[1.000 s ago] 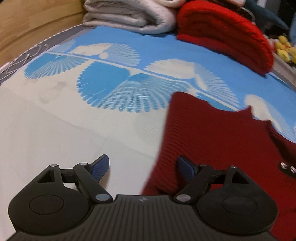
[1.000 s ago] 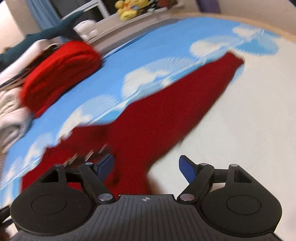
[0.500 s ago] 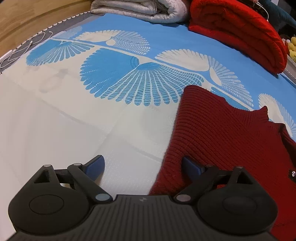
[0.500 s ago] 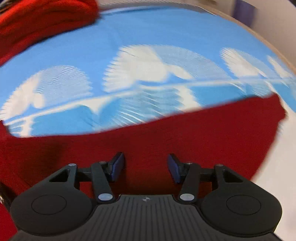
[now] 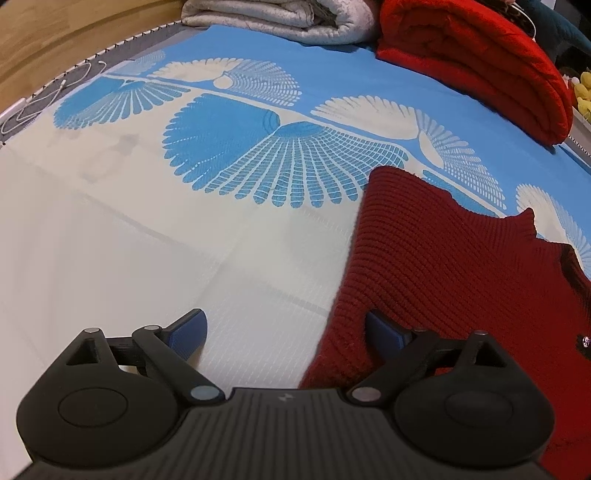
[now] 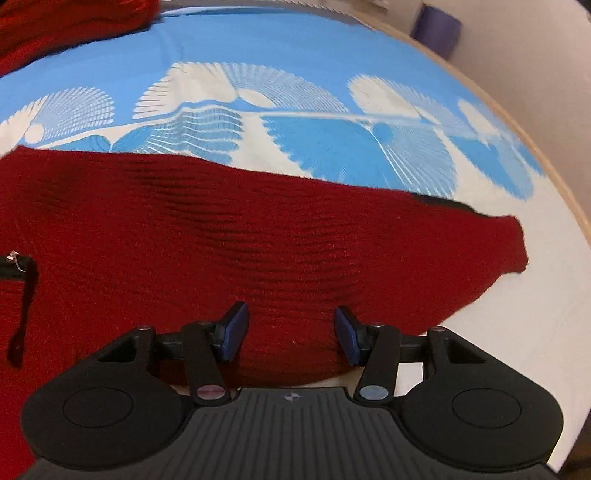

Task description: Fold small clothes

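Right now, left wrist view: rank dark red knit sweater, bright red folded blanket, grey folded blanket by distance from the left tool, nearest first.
1. dark red knit sweater: its edge lies at the right finger of the open left tool.
2. and 3. bright red folded blanket, far right, and grey folded blanket, far centre: too close to call.
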`<state>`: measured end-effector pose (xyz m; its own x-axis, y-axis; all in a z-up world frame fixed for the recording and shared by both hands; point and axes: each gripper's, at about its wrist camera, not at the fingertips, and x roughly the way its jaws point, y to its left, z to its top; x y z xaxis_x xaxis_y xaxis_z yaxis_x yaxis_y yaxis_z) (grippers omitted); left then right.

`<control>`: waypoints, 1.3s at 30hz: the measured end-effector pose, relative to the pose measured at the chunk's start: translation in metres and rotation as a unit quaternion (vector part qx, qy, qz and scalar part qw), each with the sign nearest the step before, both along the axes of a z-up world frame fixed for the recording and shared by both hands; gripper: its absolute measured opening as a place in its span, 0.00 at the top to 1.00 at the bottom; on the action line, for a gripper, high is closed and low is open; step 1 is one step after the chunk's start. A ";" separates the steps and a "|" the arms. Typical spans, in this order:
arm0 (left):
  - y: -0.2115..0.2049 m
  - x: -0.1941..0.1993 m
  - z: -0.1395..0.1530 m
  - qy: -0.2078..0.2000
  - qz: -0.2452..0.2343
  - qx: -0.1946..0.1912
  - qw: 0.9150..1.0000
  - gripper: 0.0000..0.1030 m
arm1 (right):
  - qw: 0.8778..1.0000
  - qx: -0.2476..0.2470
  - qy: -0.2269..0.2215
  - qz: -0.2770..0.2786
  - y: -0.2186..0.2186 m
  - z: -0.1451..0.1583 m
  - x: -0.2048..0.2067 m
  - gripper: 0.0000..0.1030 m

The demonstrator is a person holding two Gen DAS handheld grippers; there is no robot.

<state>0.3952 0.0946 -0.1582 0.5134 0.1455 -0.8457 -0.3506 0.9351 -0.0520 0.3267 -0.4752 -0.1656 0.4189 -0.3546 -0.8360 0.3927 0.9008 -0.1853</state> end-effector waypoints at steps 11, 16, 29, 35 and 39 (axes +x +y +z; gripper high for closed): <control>-0.008 -0.002 0.000 -0.001 -0.002 0.010 1.000 0.05 | 0.991 0.035 -0.087 0.093 0.045 0.021 0.065 0.44; -0.005 0.001 -0.001 0.002 -0.002 0.002 1.000 0.04 | 0.999 0.014 -0.036 0.021 0.029 -0.011 0.084 0.22; -0.006 -0.004 0.006 0.001 -0.002 -0.006 1.000 0.04 | 0.956 0.081 -0.246 -0.138 -0.054 0.055 -0.078 0.12; -0.005 -0.008 0.015 -0.003 -0.002 -0.018 1.000 0.04 | 0.874 0.197 -0.323 -0.304 -0.134 0.029 -0.160 0.11; -0.002 -0.013 0.023 -0.012 -0.004 -0.012 1.000 0.04 | 0.843 0.233 -0.330 -0.355 -0.163 -0.004 -0.168 0.11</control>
<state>0.3826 0.0925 -0.1353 0.5343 0.1208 -0.8366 -0.3409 0.9365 -0.0825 0.1583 -0.6383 -0.1701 0.6676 -0.4090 -0.6221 0.7428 0.3092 0.5939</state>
